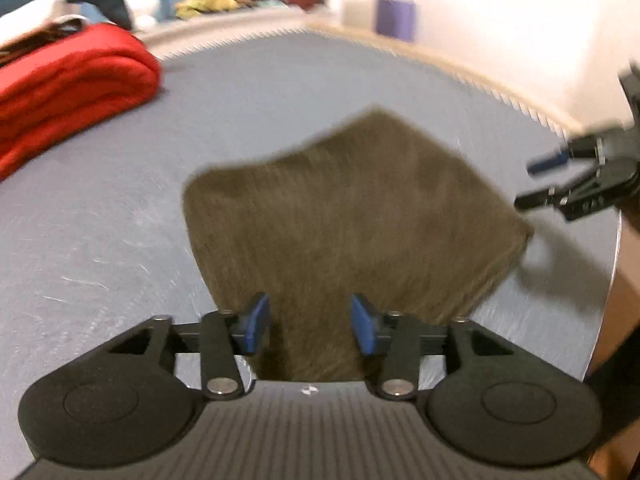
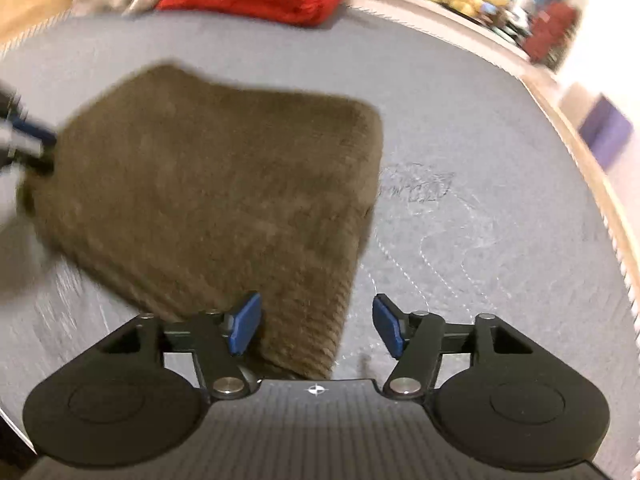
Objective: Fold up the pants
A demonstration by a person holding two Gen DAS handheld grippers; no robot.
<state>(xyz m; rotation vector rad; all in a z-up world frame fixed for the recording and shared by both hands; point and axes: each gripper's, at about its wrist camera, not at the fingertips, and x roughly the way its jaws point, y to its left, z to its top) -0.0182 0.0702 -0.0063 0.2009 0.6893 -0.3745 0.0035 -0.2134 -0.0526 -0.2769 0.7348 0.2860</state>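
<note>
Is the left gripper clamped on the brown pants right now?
No. In the left wrist view the left gripper has its jaws apart above the folded brown pants, pads not pressing the cloth.

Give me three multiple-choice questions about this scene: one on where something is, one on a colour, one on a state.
1. Where do the pants lie?
A. on the grey bed
B. on the red blanket
C. on the floor

2. What colour are the tongs' pads?
A. green
B. blue
C. white

3. How are the right tongs?
A. shut on the pants
B. open
C. out of view

Answers: 1 A, brown cloth rests on the grey surface. 2 B, both pads show blue. 3 B, a wide gap separates the pads.
</note>
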